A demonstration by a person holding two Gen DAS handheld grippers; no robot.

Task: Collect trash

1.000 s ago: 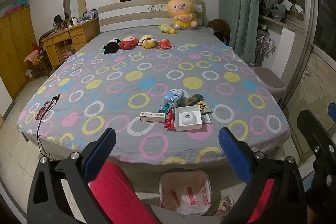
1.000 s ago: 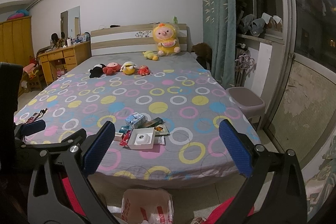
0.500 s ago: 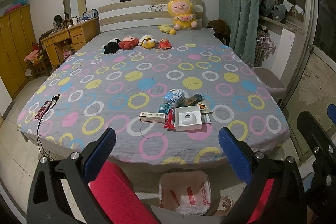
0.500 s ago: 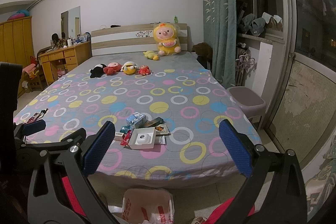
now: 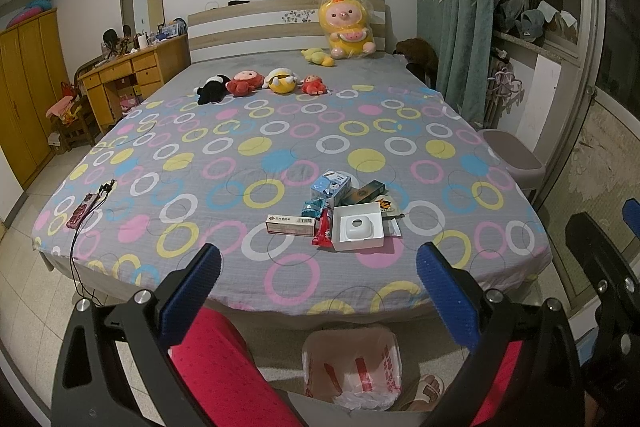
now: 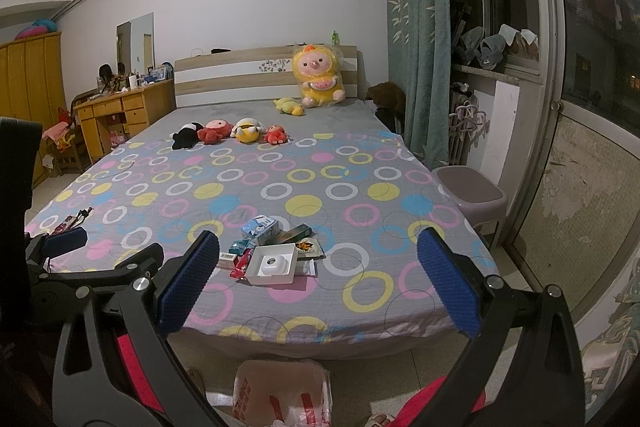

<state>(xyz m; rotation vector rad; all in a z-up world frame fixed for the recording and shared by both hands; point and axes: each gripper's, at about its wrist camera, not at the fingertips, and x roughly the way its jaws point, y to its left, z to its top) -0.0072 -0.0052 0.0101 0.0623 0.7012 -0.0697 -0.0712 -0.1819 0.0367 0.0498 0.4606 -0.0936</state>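
Nothing has shifted in the last second: the left gripper (image 5: 318,289) and right gripper (image 6: 318,287) hover with jaws wide open and empty, the trash pile (image 5: 346,211) untouched near the bed's (image 5: 280,131) foot edge, bag (image 5: 352,367) waiting below.

text: none legible | white carton (image 5: 291,225): print too small; plastic bag (image 5: 353,367): red marks unreadable

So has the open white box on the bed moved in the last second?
No. The open white box still lies beside the red wrapper, on the same pink circle of the bedsheet.
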